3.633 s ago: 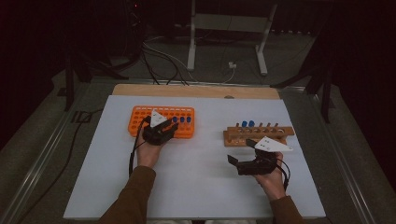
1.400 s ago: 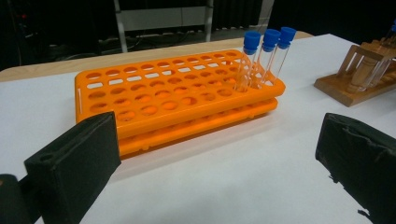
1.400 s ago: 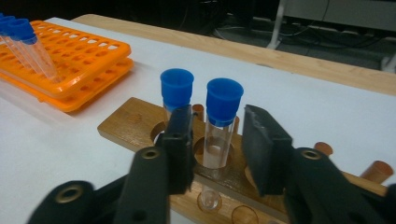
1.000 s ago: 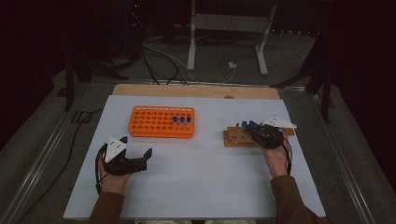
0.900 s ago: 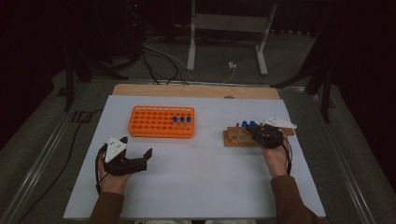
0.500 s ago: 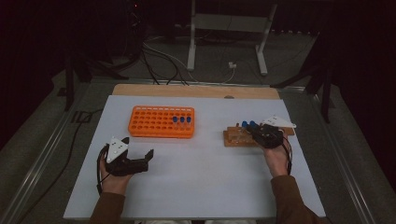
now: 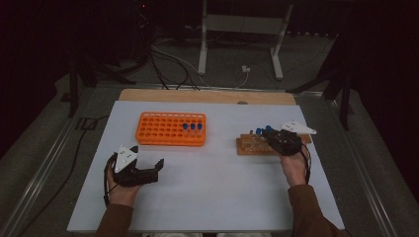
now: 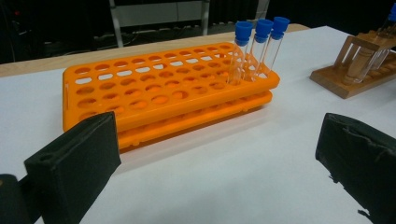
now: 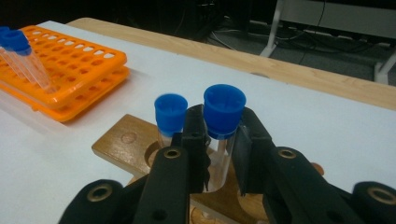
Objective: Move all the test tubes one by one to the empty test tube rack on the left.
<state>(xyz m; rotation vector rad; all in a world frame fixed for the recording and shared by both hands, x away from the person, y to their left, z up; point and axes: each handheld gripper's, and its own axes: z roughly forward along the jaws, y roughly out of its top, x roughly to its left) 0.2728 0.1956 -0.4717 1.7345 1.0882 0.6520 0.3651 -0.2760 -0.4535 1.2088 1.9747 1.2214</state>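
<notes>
- High view: the white table point(image 7: 207, 197) is seen from above, with an orange rack point(image 7: 170, 129) set toward its far left and a wooden rack point(image 7: 254, 144) toward its far right, the two well apart.
- Three blue-capped tubes point(image 7: 192, 127) are stood in a row at the right end of the orange rack.
- The left gripper point(image 7: 157, 166) is held low over the near left of the table, well apart from both racks, with its jaws spread and nothing between them (its grey three-cornered plate faces up).
- The right gripper point(image 7: 267, 136) is held at the wooden rack, over its right part; how its jaws stand cannot be told from here.
- Left gripper view: the two black jaws are seen wide apart at the lower corners, with bare table between them.
- The orange rack point(image 8: 163, 93) lies ahead, the three tubes point(image 8: 254, 49) upright in its far right corner, and the wooden rack point(image 8: 355, 65) is seen beyond at the right edge.
- Right gripper view: the jaws are closed on a clear tube with a blue cap point(image 9: 223, 140), pinched just below the cap (the tube stands upright in the wooden rack point(image 9: 121, 144)).
- The right gripper point(image 9: 219, 140) is thus clamped around it, pads pressed on the glass from both sides.
- A second blue-capped tube point(image 9: 170, 116) stands just beside the held one, to its left, in the same rack.
- The orange rack point(image 9: 70, 70) is seen at the far left.
</notes>
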